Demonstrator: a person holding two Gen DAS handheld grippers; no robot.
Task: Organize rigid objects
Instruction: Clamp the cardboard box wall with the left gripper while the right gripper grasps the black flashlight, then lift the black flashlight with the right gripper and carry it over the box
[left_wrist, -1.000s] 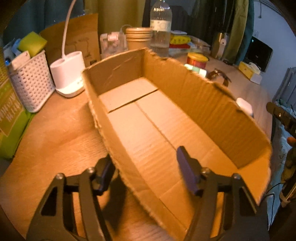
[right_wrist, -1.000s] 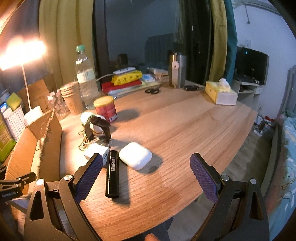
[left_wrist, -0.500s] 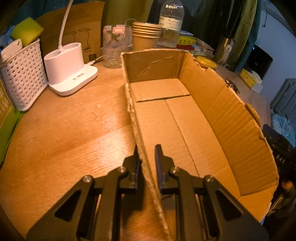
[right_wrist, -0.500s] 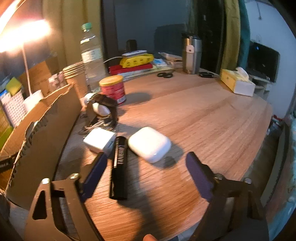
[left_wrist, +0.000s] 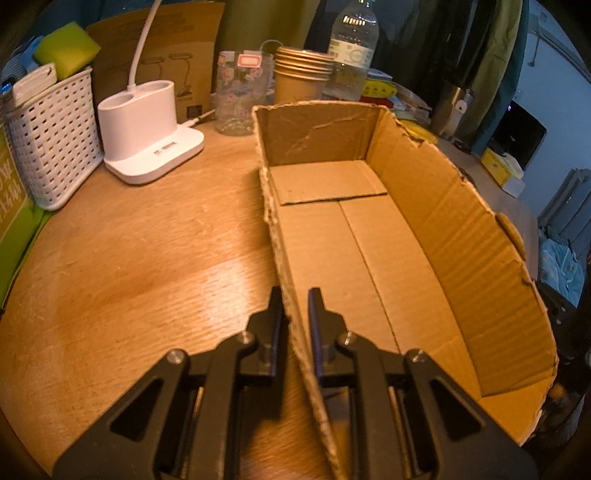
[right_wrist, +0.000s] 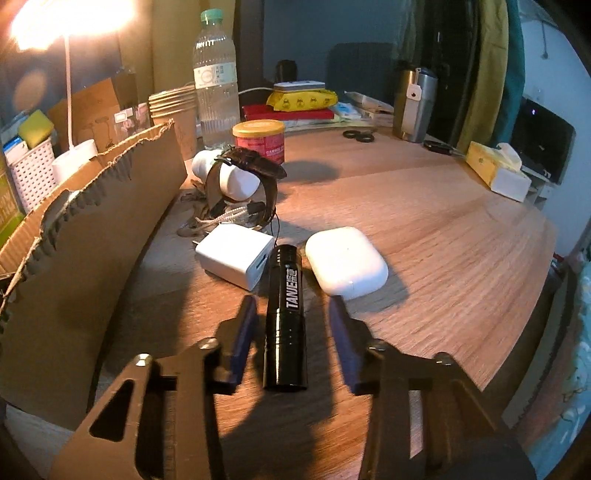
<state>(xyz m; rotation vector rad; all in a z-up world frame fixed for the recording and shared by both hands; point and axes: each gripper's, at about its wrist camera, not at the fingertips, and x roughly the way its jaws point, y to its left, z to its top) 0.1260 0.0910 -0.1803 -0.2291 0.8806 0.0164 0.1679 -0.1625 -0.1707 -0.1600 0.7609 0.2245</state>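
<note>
1. Left wrist view: the left gripper (left_wrist: 294, 317) is closed on the near long wall of the cardboard box (left_wrist: 480, 258), one finger outside the wall and one inside
2. The box is open on top and lies on the wooden table (left_wrist: 129, 266); only its bottom flaps show inside
3. At 10 o'clock from the gripper stands a white lamp base (left_wrist: 147, 136), and at 9 o'clock from this base a white basket (left_wrist: 51, 140)
4. At 12 o'clock, behind the far end of the box, are a stack of paper cups (left_wrist: 301, 79) and a water bottle (left_wrist: 352, 51)
5. Right wrist view: the right gripper (right_wrist: 291, 332) has just been closing. The black flashlight (right_wrist: 286, 314) lies on the table between its fingers, and a gap shows on each side, so the pads do not press it
6. Just at 11 o'clock from the flashlight is a white charger (right_wrist: 236, 254), and at 1 o'clock a white earbud case (right_wrist: 345, 260), both close to it
7. At 12 o'clock, further away, a watch (right_wrist: 247, 177) sits on a white stand, and behind it a red can (right_wrist: 258, 142)
8. The box wall (right_wrist: 92, 236) stands at 9 o'clock from the gripper
</note>
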